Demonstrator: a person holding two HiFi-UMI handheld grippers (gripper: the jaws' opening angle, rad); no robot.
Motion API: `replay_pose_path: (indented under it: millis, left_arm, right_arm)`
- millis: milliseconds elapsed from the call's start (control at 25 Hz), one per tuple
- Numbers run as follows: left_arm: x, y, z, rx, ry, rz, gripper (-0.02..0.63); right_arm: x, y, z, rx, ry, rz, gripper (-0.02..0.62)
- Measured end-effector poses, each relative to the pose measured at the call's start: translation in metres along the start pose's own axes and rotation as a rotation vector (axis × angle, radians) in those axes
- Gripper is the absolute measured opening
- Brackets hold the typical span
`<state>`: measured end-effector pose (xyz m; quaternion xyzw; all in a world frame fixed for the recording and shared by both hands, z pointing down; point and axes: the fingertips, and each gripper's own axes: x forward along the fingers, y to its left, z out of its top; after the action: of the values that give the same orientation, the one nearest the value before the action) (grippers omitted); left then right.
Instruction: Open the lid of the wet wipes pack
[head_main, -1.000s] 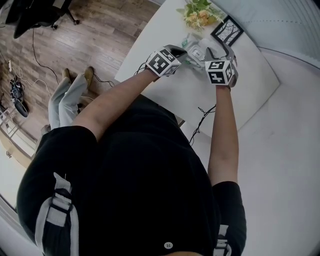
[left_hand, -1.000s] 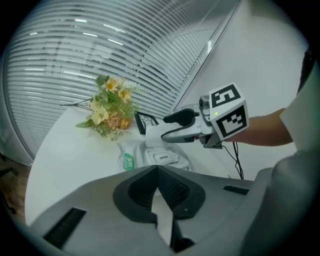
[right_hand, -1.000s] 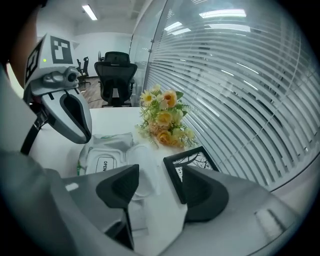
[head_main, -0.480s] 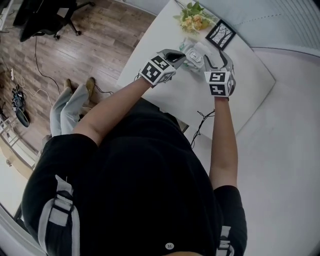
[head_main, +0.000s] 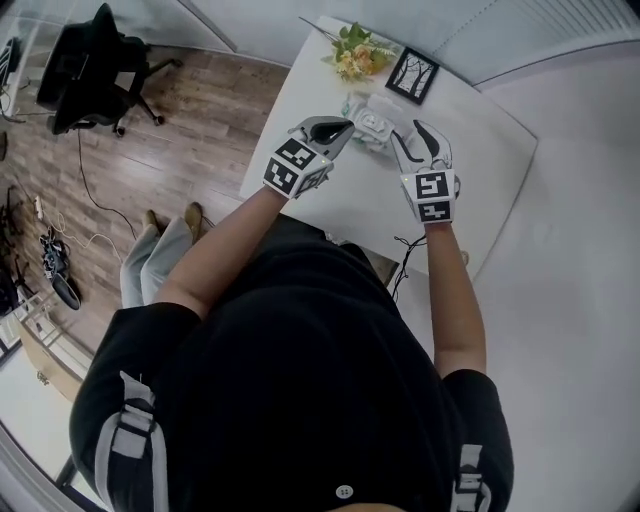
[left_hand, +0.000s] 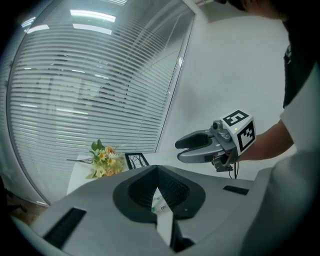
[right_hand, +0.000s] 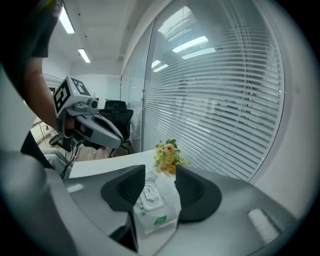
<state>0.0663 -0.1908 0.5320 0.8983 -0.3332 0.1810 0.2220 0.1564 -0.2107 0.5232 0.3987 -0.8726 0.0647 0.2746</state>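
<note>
**Wet wipes pack** (head_main: 370, 120): lies on the white table (head_main: 365, 190) with its lid (right_hand: 149, 196) uppermost. The lid sits flat against the wrapper and reads as still closed. Lid-up is the useful way for it to lie, since the flap faces both tools.

**Left gripper** (head_main: 345, 125): hangs just to the left of the pack, angled down toward it. Its fingers are drawn almost together, and only a thin strip of the pack shows through the slit. Nothing seems pinched. Judged placement: a narrow tip to steady that end of the pack or get under the flap edge.

**Right gripper** (head_main: 408, 128): hangs just to the right of the pack, also tilted down at it. Its fingers are part-spread and closing. The pack shows in the gap between them but beyond the pads, which press on nothing. From the left gripper view its tips are bare. Judged purpose: narrowing to lid width.

**Flowers** (head_main: 355, 55): just beyond the pack, at the far table edge.

**Picture frame** (head_main: 412, 75): beyond the pack and to the right, beside the flowers. Neither plays a part.

**Status**: opening not yet done.
</note>
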Motion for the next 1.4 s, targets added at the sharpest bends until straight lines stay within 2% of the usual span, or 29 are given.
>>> replay_pose_path:
  millis: [160,560,920,1120,1400]
  left_arm:
    - [-0.018,-0.018,0.019,0.044,-0.048,-0.008,0.0]
    - [-0.064,-0.06,0.056,0.138,-0.143,-0.028,0.0]
    - [-0.099,-0.102,0.119,0.21,-0.296,-0.064,0.0]
    - [-0.117,-0.119,0.156,0.244,-0.385,-0.076,0.0]
    - [-0.127,-0.131,0.175,0.246,-0.431,-0.088,0.0]
  right_arm:
    - [-0.027,0.017,0.017,-0.03,-0.073,0.017,0.158]
    - [-0.098,0.04,0.068,0.087,-0.283,0.038,0.011]
    - [-0.155,0.04,0.113,0.108,-0.429,0.028,0.011]
    - [-0.186,0.038,0.149,0.068,-0.512,0.019,0.011]
    - [-0.203,0.04,0.169,0.051,-0.56,0.007,0.011]
